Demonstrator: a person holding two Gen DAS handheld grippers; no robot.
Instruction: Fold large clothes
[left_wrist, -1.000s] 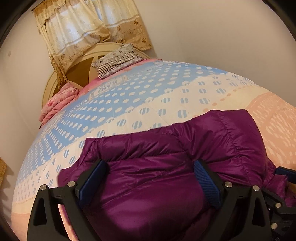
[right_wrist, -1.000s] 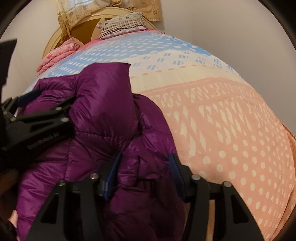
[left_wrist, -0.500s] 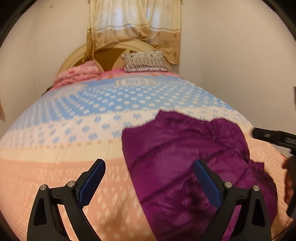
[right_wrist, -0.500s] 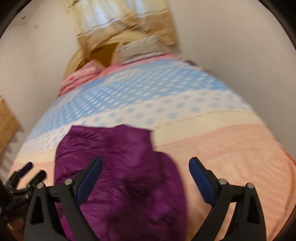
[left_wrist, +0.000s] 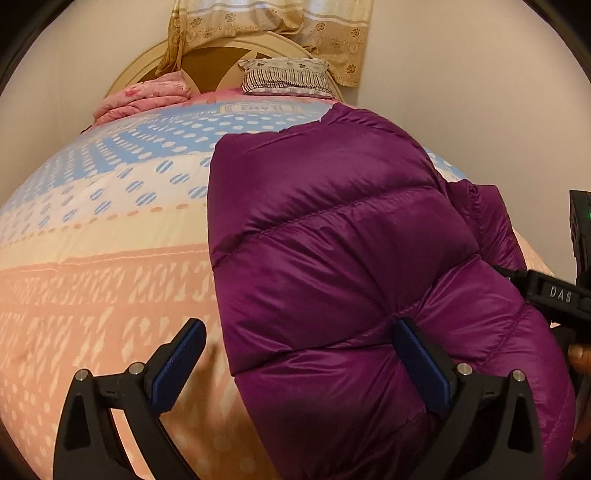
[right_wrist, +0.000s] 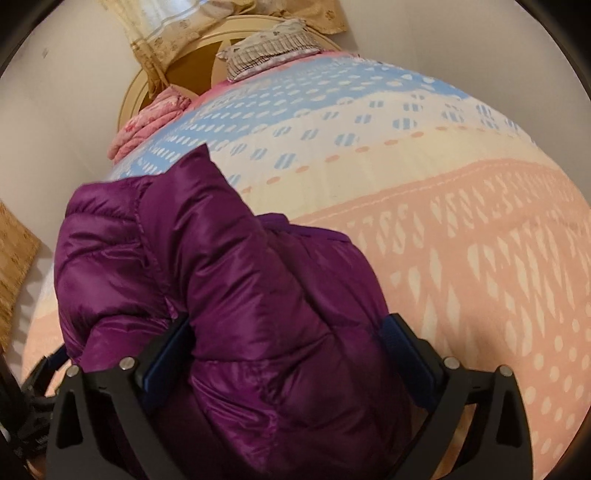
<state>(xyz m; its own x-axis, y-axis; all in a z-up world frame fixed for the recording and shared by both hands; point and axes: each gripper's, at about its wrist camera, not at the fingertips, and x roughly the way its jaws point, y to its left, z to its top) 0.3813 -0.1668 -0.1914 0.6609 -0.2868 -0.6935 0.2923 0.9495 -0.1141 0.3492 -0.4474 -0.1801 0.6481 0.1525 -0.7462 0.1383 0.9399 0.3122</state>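
A purple puffer jacket (left_wrist: 351, 251) lies folded in a bundle on the patterned bedspread (left_wrist: 103, 258). My left gripper (left_wrist: 299, 365) is open over the jacket's near left edge, its right finger on the fabric and its left finger over the bedspread. In the right wrist view the jacket (right_wrist: 229, 280) bulges between the jaws of my right gripper (right_wrist: 284, 354), which stand wide open around it. The right gripper's body also shows at the right edge of the left wrist view (left_wrist: 554, 295).
A striped pillow (left_wrist: 286, 75) and a folded pink blanket (left_wrist: 147, 96) lie at the headboard, under a curtain (left_wrist: 273, 22). Walls close in on both sides of the bed. A woven mat (right_wrist: 14, 254) lies on the floor at left.
Both grippers let go of the jacket, pulled back and up, then came down close again. The right gripper went from closed on fabric to wide open. The jacket lies folded narrower.
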